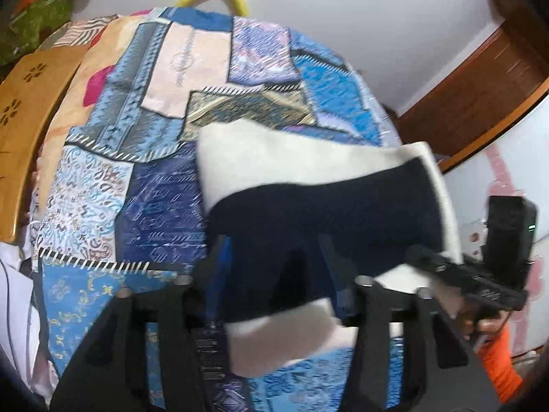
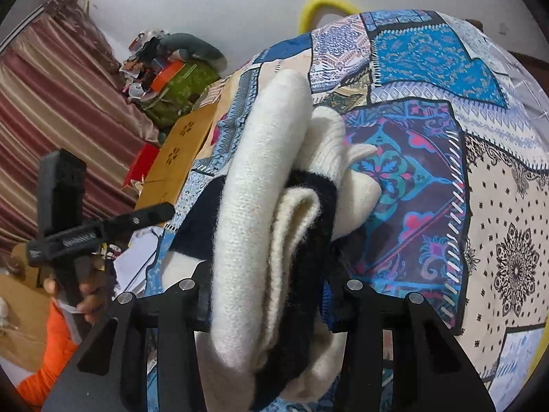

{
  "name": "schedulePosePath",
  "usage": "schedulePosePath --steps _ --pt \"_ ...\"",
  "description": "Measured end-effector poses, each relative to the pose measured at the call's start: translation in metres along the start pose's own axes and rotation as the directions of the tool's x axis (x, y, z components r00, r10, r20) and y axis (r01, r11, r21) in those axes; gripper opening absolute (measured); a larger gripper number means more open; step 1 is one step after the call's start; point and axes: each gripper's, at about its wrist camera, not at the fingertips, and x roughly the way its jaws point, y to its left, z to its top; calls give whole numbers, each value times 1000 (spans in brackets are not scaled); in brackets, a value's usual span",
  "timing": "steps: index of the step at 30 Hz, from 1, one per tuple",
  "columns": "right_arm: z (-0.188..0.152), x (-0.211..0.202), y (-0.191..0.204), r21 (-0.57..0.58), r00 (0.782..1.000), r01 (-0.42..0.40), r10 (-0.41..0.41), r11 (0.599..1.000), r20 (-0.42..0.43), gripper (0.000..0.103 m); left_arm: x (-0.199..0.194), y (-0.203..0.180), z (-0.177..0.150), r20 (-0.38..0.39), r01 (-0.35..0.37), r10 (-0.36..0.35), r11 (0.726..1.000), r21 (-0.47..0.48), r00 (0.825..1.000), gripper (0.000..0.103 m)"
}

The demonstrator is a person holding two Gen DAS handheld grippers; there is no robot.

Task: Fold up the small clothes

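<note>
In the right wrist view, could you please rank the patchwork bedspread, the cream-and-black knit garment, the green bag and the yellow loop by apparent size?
1. Patchwork bedspread
2. Cream-and-black knit garment, though its closeness to the camera enlarges it
3. Green bag
4. Yellow loop, partly hidden behind the bedspread

A bed spread with a blue, cream and purple patchwork-print cotton cover (image 1: 144, 178) (image 2: 429, 158) carries everything. On it the cream-and-black knitted garment (image 1: 308, 185) (image 2: 260, 213) lies bunched in thick folds — whether all of it rests on the cover cannot be told. A carved light-wood board (image 1: 27, 120) (image 2: 178, 151) stands along the bed's far edge.
</note>
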Motion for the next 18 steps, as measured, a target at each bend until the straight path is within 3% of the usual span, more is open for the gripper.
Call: schedulePosePath --steps 2,6,12,16,18 --pt "-1 -1 -2 -2 1000 4 -4 1000 -5 40 8 3 -2 -21 -5 5 1000 0 1000 76" --pt "-4 3 -8 5 1000 1 -1 1000 -8 41 31 14 -8 -78 25 -28 999 -37 997 79" --pt "-9 4 -18 22 1000 -7 7 1000 -20 41 68 25 -11 -132 149 -172 975 -168 976 87" --pt "-12 6 -25 35 1000 -11 12 999 -26 41 84 26 -9 -142 200 -235 954 -225 962 88" --pt "-14 5 -26 41 1000 -14 15 999 -27 41 86 26 -9 -127 218 -253 946 -239 959 82"
